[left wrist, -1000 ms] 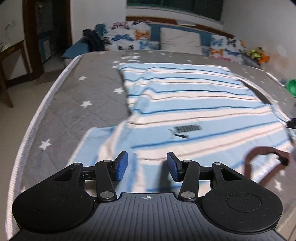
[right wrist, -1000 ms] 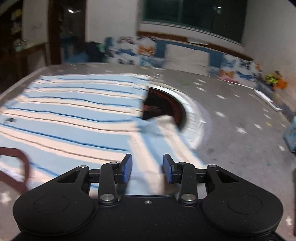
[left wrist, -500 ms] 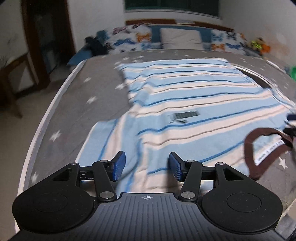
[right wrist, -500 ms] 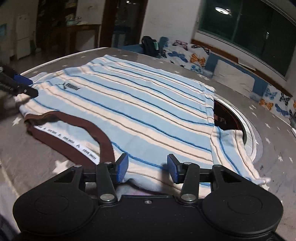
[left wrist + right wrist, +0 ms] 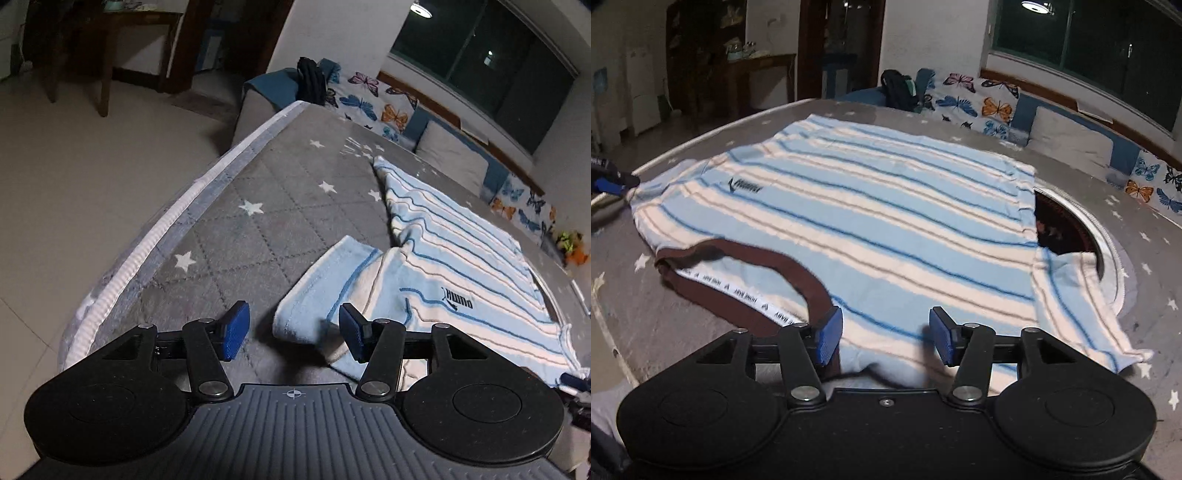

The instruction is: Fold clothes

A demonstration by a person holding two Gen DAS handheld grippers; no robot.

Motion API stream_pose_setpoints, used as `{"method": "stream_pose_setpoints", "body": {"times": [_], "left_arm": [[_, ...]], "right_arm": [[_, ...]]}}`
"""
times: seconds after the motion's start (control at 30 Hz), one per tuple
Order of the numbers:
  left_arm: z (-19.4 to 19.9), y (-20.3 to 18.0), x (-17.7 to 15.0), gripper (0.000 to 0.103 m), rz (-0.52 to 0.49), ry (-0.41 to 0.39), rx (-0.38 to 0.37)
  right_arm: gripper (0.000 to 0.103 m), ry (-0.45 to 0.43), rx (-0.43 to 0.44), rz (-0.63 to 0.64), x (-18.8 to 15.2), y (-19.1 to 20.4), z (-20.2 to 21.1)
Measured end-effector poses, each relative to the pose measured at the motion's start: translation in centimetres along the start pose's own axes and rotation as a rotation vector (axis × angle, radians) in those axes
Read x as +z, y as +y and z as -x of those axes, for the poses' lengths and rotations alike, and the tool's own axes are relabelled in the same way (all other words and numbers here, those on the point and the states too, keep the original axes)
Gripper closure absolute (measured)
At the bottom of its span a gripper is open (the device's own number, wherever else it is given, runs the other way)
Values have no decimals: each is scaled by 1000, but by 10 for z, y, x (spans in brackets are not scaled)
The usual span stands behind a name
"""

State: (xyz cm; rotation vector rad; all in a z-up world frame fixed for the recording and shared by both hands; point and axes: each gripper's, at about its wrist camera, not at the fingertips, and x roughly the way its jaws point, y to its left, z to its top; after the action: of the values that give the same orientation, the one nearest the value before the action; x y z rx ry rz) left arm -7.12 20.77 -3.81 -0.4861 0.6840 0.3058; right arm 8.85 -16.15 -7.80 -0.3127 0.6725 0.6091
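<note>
A light-blue and white striped T-shirt (image 5: 886,206) lies flat on the bed, front up, its brown collar (image 5: 746,266) toward me. My left gripper (image 5: 291,332) stands open low over the quilt. The cuff of the shirt's left sleeve (image 5: 325,288) lies just ahead, between its blue fingertips, and neither pad presses it. My right gripper (image 5: 886,336) hovers over the shoulder beside the collar. Its jaws are opening, with cloth lying beneath the gap but not pinched. The other sleeve (image 5: 1082,306) spreads to the right. The left gripper's (image 5: 609,181) tips show at the right wrist view's far left.
The grey star-print quilt (image 5: 229,229) ends at a white piped edge (image 5: 155,236), with tiled floor (image 5: 74,177) beyond. A dark round opening (image 5: 1067,229) sits by the shirt's right side. Butterfly pillows (image 5: 990,107) and a dark bag (image 5: 897,90) line the far end.
The left gripper swung left from over the shirt's chest to the left sleeve cuff and rolled. The right gripper stayed by the collar, and its jaws have widened.
</note>
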Motion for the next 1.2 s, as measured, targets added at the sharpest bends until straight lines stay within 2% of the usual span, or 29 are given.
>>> {"method": "stream_pose_setpoints", "body": {"times": [0.03,0.1,0.13,0.17,0.3,0.43,0.53,0.67,0.83,0.93,1.0,1.07,1.13,1.2], "left_arm": [[0,-2,0,51,-3,0,2],[-1,-5,0,68,-8,3,-5],[-2,-5,0,81,-6,4,-7],[-3,-4,-1,85,4,4,-7],[0,-3,-1,92,26,-34,-3],[15,-19,8,97,7,-107,-57],[23,-37,14,97,-25,-151,-113],[27,-77,17,97,-98,-182,-253],[6,-125,5,97,-185,-111,-423],[-13,-144,-10,93,-235,-49,-468],[-28,-151,-19,83,-250,32,-517],[-36,-152,-26,66,-255,94,-555],[-34,-149,-28,66,-273,97,-549],[-29,-143,-24,68,-292,61,-528]], "right_arm": [[47,0,0,-2,0,0,0],[45,3,1,-12,0,-1,-1],[44,4,1,-19,-1,-1,-1],[44,3,2,-24,-2,-2,0],[43,2,5,-35,-3,-3,1],[42,-1,6,-41,-3,-4,0],[42,-4,6,-45,-3,-4,-1],[42,-7,6,-53,-4,-4,-1],[42,-11,4,-61,-5,-4,0],[42,-12,5,-63,-5,-4,0],[42,-13,6,-65,-6,-4,0],[41,-13,8,-67,-6,-4,0],[41,-13,9,-68,-6,-4,1],[40,-13,9,-70,-6,-4,1]]}}
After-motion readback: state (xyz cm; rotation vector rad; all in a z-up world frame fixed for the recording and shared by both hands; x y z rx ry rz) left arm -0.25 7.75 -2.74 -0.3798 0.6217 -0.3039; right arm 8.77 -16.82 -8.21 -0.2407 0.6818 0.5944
